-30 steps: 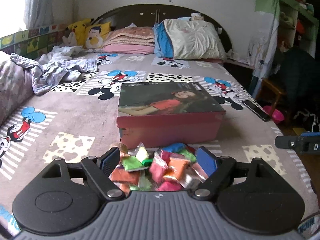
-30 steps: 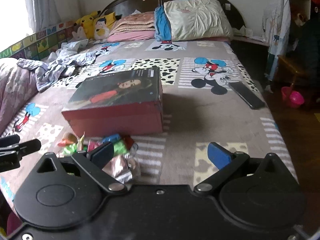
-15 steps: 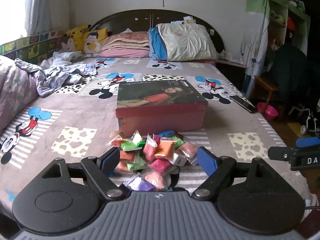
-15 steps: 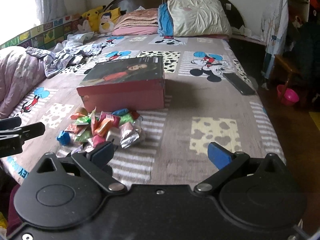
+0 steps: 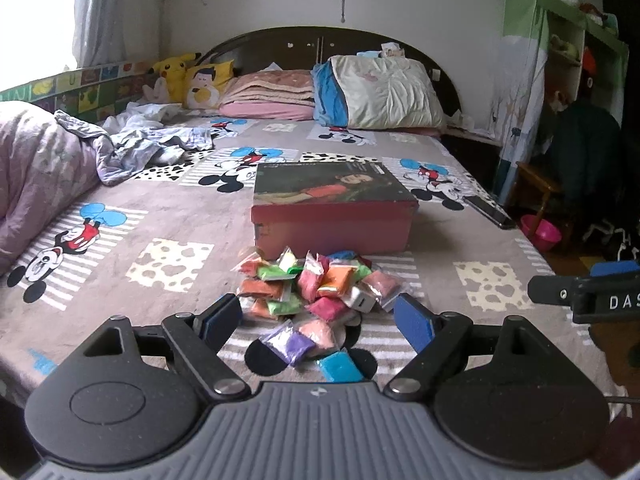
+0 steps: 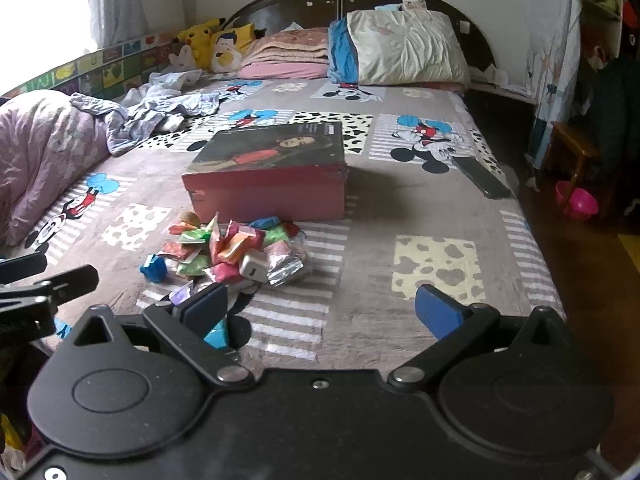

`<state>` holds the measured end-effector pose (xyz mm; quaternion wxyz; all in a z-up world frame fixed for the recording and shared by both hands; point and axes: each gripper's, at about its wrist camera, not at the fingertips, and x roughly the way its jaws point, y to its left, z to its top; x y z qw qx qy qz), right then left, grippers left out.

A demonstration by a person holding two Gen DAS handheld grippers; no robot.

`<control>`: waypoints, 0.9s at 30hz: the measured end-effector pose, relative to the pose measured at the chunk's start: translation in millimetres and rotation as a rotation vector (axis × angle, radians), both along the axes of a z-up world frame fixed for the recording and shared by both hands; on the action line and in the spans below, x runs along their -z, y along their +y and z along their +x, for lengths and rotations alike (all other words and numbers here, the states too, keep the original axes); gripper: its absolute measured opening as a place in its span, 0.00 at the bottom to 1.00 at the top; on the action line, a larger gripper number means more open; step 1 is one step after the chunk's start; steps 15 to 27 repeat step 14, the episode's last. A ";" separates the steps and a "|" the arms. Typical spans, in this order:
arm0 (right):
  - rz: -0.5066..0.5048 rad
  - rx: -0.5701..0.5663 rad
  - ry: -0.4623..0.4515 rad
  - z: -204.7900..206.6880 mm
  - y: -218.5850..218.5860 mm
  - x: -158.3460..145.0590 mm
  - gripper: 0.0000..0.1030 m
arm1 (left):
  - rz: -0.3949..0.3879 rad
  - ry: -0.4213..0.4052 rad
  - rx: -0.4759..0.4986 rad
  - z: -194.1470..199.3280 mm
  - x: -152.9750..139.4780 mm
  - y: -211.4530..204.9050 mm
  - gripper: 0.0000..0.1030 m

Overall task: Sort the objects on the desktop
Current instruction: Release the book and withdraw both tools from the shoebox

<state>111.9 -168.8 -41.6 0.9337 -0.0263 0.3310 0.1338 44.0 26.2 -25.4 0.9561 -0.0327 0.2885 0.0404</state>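
So you've got both grippers held back off the near edge of the bed (image 5: 120, 240), jaws wide apart and nothing in either: left gripper (image 5: 318, 318) aimed straight over the pile of colored packets (image 5: 312, 284), right gripper (image 6: 320, 306) off to the pile's right over bare blanket. Packets sit heaped near the near edge, just in front of the closed red box (image 5: 334, 216), with a white charger (image 6: 253, 267) mixed in and a blue packet (image 5: 340, 366) loose nearest you. My read: the box is the bin, so its lid has to come off before anything goes in.
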 end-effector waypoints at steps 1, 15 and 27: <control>-0.001 -0.004 0.000 -2.2 1.1 -0.1 0.98 | 0.002 0.003 0.003 -1.5 0.7 -0.8 0.82; -0.009 -0.006 0.002 -12.9 0.5 -0.8 0.98 | -0.015 -0.018 0.056 -10.0 -1.4 -5.7 0.82; -0.009 -0.006 0.002 -12.9 0.5 -0.8 0.98 | -0.015 -0.018 0.056 -10.0 -1.4 -5.7 0.82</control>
